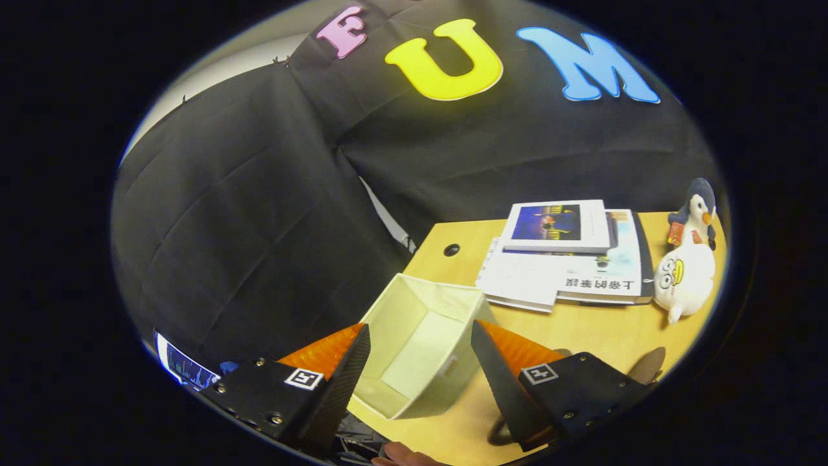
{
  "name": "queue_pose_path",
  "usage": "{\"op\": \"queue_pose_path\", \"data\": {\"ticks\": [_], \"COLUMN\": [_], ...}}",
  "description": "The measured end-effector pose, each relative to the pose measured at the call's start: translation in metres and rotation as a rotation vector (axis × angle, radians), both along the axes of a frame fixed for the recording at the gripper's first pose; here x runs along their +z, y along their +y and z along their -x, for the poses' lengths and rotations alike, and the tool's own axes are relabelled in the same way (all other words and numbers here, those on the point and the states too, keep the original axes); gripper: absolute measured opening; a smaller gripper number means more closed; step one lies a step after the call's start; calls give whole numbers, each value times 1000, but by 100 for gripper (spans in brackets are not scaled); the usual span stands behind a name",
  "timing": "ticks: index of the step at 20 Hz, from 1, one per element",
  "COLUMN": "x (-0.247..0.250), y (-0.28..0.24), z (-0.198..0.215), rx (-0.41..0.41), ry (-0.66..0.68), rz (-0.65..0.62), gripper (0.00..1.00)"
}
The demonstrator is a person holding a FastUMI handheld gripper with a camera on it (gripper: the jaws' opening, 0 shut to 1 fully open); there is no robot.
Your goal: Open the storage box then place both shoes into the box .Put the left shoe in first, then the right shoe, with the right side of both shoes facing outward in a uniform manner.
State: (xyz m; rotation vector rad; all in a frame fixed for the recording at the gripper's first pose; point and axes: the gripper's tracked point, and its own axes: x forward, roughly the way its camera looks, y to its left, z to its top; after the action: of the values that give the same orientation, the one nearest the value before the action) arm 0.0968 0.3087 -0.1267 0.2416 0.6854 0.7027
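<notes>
I hold the fingers [420, 362] spread wide, gripping nothing. The storage box [420, 349] sits on the desk [582, 327] just ahead, framed between them, mouth open toward me. I can make out no shoes yet.

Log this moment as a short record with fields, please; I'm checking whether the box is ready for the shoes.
storage box: cream fabric storage box, open, on the wooden table near its corner
box contents: none visible inside
tool: tool fingers spread apart, holding nothing, box seen between them
books: stack of books beyond the box
toy: penguin plush beside the books
shoes: not yet in the box
</notes>
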Motion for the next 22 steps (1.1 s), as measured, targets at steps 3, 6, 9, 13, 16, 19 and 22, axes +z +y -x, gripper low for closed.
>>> {"op": "queue_pose_path", "data": {"ticks": [3, 6, 9, 13, 16, 19, 22], "x": [-12, -24, -47, -82, -108, -133, -157], "y": [-36, -69, -92, -113, -123, -134, -138], "z": [-3, 2, 6, 16, 29, 36, 45], "rx": [-57, -116, -155, -184, -191, -204, -198], "ry": [-2, 15, 35, 82, 126, 147, 178], "rz": [31, 58, 99, 149, 184, 233, 275], "gripper": [96, 96, 96, 96, 96, 96, 96]}}
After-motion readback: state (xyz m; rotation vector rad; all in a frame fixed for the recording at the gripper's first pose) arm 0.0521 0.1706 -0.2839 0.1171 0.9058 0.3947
